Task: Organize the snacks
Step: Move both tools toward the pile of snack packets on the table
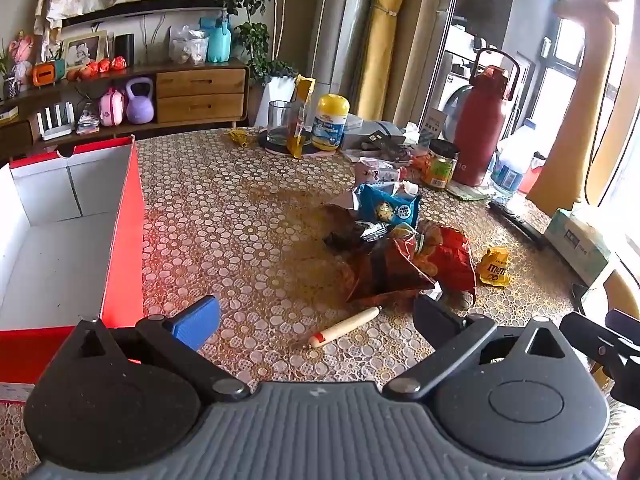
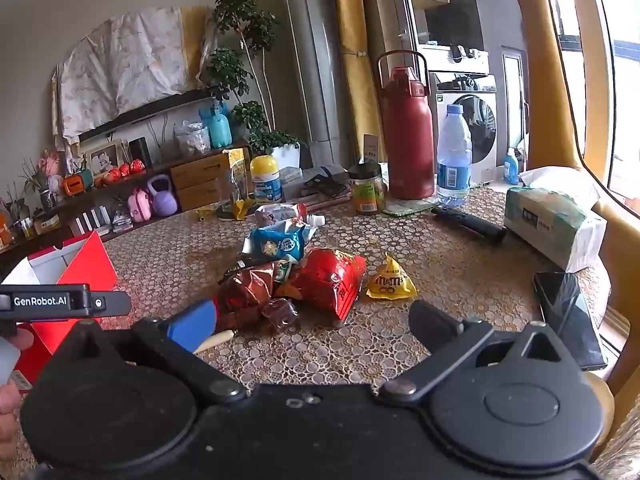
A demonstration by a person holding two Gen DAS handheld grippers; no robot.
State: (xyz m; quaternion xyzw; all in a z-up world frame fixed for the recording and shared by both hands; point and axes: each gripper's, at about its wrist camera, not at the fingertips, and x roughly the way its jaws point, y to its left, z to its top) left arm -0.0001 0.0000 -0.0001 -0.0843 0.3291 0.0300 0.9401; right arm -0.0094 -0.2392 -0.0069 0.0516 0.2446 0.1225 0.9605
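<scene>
A pile of snacks lies mid-table: a blue packet (image 1: 390, 208) (image 2: 276, 242), a red crisp bag (image 1: 416, 264) (image 2: 332, 280), a dark red bag (image 2: 250, 288), a yellow M&M's pouch (image 1: 495, 267) (image 2: 390, 280) and a sausage stick (image 1: 344, 327) (image 2: 216, 339). An open red box (image 1: 124, 232) (image 2: 86, 268) with a white inside stands at the left. My left gripper (image 1: 316, 318) hovers open just short of the pile, nothing between its fingers. My right gripper (image 2: 312, 326) is open too, near the pile's front.
Along the table's far side stand a glass (image 1: 280, 122), a yellow-capped jar (image 1: 330, 122), a red flask (image 2: 406, 136), a water bottle (image 2: 453, 156) and a green-labelled jar (image 2: 366, 188). A tissue pack (image 2: 554, 224), a remote (image 2: 468, 224) and a phone (image 2: 570, 316) lie at the right.
</scene>
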